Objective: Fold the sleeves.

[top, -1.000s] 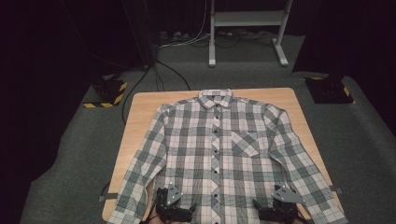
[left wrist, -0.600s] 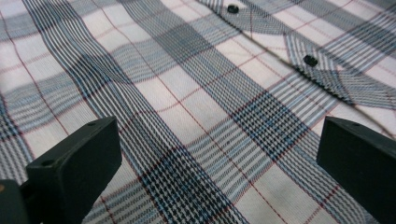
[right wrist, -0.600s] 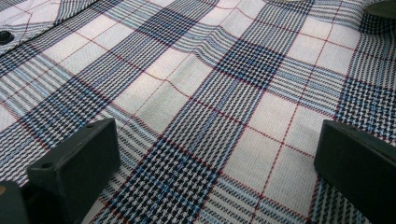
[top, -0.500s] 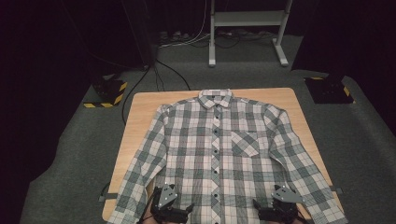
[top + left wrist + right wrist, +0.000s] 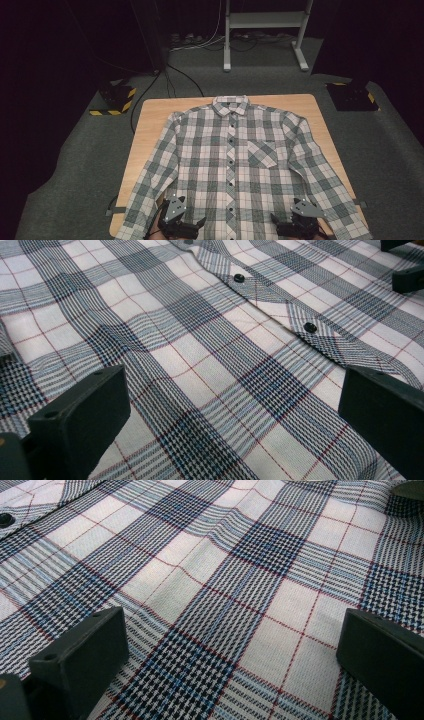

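A plaid button-up shirt [image 5: 235, 165] lies flat and buttoned on the wooden table [image 5: 150, 120], collar at the far side and sleeves spread down both sides. My left gripper [image 5: 186, 229] hovers at the shirt's near hem, left of the button placket. Its jaws stand wide open over the fabric [image 5: 220, 365], and two dark buttons [image 5: 310, 327] lie just beyond. My right gripper [image 5: 294, 227] is at the hem on the right half. It is open too, with only cloth [image 5: 225, 595] between its jaws. The right gripper's jaws [image 5: 407, 277] show at the top right of the left gripper view.
The table stands on grey carpet. Black blocks with yellow-striped edges [image 5: 117, 97] sit on the floor at the far left and far right [image 5: 352, 95]. Cables [image 5: 172, 75] and a white metal stand [image 5: 265, 30] lie beyond the table's far edge.
The left gripper has edged a little to the left along the hem. The right gripper has barely moved. Both stay open.
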Demonstrator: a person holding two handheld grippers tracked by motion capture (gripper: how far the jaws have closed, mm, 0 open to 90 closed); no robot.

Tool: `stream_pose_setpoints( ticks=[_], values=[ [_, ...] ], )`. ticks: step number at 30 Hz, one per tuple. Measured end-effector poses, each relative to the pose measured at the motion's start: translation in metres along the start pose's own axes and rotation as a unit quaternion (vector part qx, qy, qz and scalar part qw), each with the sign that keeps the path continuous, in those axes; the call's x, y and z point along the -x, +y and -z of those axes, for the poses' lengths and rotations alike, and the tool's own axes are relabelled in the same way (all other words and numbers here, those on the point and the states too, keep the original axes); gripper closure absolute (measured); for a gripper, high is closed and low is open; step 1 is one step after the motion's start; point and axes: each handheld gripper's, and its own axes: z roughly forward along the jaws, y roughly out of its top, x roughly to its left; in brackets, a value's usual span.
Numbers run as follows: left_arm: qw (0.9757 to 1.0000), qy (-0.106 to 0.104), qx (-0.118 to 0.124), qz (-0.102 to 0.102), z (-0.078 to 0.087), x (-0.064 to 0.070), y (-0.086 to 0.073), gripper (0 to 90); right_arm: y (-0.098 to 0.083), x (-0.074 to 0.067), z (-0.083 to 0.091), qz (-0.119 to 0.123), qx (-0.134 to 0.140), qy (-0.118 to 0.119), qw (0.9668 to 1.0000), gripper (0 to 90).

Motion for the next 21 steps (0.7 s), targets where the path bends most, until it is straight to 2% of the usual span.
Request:
stream_pose_setpoints(
  ticks=[4, 7, 8, 14, 21],
  values=[
    [1.0000, -0.001, 0.006, 0.008, 0.004, -0.004, 0.001, 0.6, 0.000, 0.000, 0.000, 0.001, 0.001, 0.000, 1.0000, 0.0],
    [0.9999, 0.000, 0.011, 0.006, 0.008, -0.008, 0.001, 0.8, 0.000, 0.000, 0.000, 0.001, 0.001, 0.000, 1.0000, 0.0],
    [0.9999, 0.004, 0.012, 0.010, 0.010, -0.011, 0.001, 0.7, 0.000, 0.000, 0.000, 0.001, 0.000, 0.000, 1.0000, 0.0],
    [0.9996, 0.021, 0.015, 0.008, 0.018, -0.019, -0.001, 1.3, 0.000, 0.000, 0.000, 0.000, -0.002, 0.000, 1.0000, 0.0],
    [0.9987, 0.039, 0.022, 0.023, 0.031, -0.034, -0.003, 1.3, 0.001, 0.000, 0.000, 0.001, -0.006, 0.001, 1.0000, 0.0]
  ],
)
